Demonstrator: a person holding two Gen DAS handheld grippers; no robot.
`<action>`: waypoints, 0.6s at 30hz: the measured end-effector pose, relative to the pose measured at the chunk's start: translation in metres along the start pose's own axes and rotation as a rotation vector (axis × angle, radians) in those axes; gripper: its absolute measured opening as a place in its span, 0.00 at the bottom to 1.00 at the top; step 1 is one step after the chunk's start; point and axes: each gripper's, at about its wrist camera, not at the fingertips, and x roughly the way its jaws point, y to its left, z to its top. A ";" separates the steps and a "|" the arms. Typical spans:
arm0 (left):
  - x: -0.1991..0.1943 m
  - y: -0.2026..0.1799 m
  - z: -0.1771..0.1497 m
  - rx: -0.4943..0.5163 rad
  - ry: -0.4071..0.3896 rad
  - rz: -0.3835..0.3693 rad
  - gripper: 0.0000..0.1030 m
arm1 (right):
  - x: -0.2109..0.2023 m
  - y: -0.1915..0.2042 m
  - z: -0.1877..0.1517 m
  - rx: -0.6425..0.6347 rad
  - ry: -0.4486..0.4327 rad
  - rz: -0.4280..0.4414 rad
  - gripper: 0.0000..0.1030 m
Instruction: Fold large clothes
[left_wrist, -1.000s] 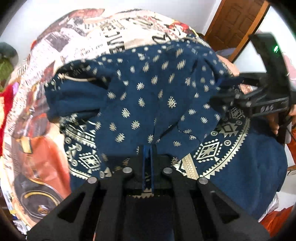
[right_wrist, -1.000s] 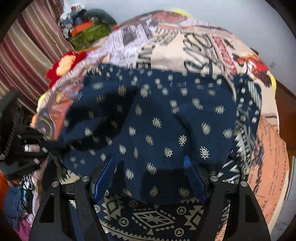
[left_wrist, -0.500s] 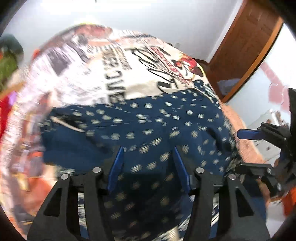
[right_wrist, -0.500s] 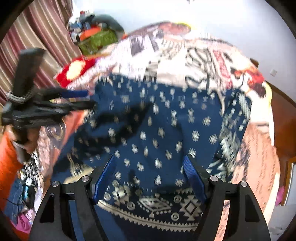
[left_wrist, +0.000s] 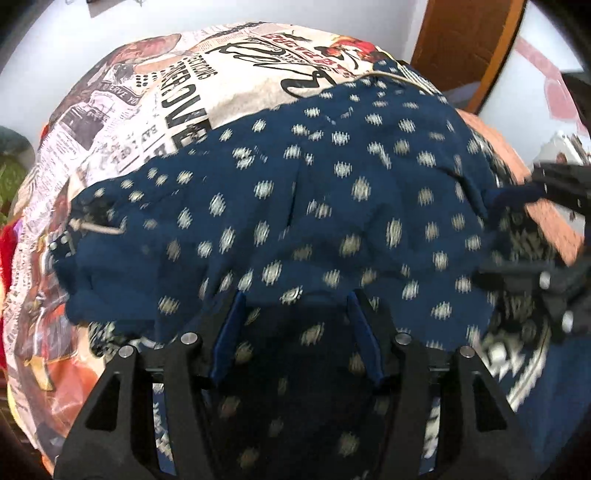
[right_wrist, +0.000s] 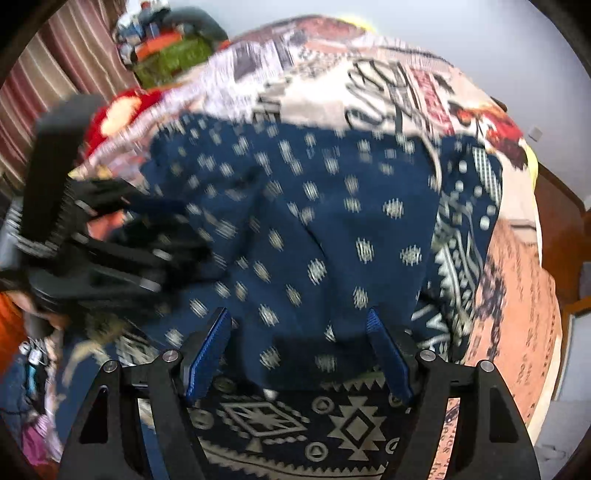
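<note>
Navy cotton-like garment with small cream woven motifs (left_wrist: 332, 206) is lying folded over on the printed newspaper-pattern bedspread (left_wrist: 155, 110), its soft surface rumpled into shallow ridges. You are holding your left gripper (left_wrist: 295, 306) above the near edge of this cloth; its two flat blue-padded fingers (left_wrist: 225, 332) are standing apart, and cloth is lying below the gap without either pad pressing on it. The black linkage arms with silver rivets are framing the lower part of the left wrist view.

You are keeping your right gripper (right_wrist: 299, 325) over the same garment (right_wrist: 295, 221), near the fold where the dotted layer is overlapping a broad border of cream geometric diamonds and triangles (right_wrist: 295, 424). Its ribbed blue pads (right_wrist: 207, 350) are spread wide, gripping nothing. In this view the left gripper (right_wrist: 122, 236) is appearing as a blurred black frame at the left edge.

A pale cord (left_wrist: 99, 229) is emerging from the hem at the garment's left corner. Behind the bed, a brown wooden door (left_wrist: 469, 48) and striped curtains (right_wrist: 44, 85) are showing.
</note>
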 end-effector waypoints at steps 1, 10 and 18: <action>-0.006 0.002 -0.005 0.000 -0.005 0.001 0.57 | -0.003 0.002 -0.003 -0.010 -0.006 -0.008 0.72; -0.086 0.032 -0.045 -0.107 -0.093 0.068 0.58 | -0.072 0.015 -0.025 0.020 -0.106 -0.009 0.72; -0.136 0.067 -0.125 -0.264 -0.099 0.104 0.63 | -0.129 0.031 -0.079 0.063 -0.176 -0.040 0.72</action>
